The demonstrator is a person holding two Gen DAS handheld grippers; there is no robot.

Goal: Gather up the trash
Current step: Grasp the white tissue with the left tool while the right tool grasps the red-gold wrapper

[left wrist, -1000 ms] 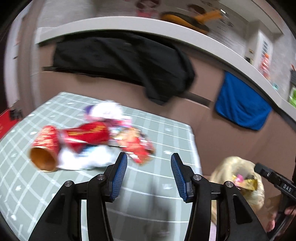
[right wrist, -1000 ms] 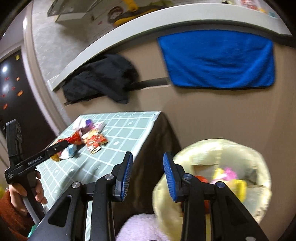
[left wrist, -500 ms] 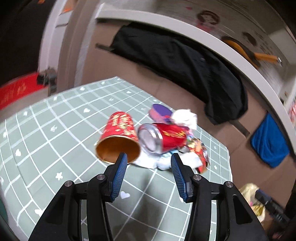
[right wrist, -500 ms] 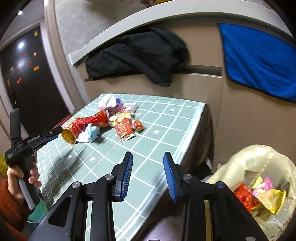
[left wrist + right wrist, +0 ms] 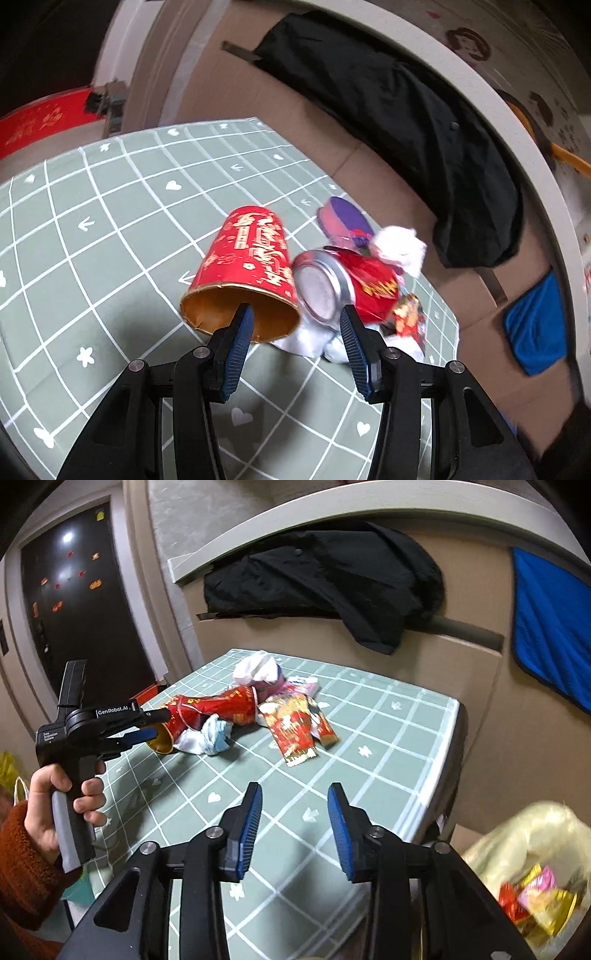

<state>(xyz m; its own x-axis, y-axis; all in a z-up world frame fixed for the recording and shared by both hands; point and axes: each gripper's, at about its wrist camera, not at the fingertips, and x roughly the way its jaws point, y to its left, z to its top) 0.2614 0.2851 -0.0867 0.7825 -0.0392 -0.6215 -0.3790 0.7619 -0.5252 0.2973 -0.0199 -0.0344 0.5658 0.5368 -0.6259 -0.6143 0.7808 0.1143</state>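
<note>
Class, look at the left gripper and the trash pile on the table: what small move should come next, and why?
Probably ease the open left gripper forward over the rim of the red paper cup and close. The cup lies on its side, mouth toward the fingers, and nothing is gripped yet.

- Indoor light is soft and even on my feeds, a bit dim toward the dark door (image 5: 74, 602), which shows a bright glare spot.
- Heavy fisheye bending and black corners.
- Motion blur smears the trash bag (image 5: 524, 878) and blue towel (image 5: 535, 332).
- The tablecloth (image 5: 369, 746) looks sharp.
</note>
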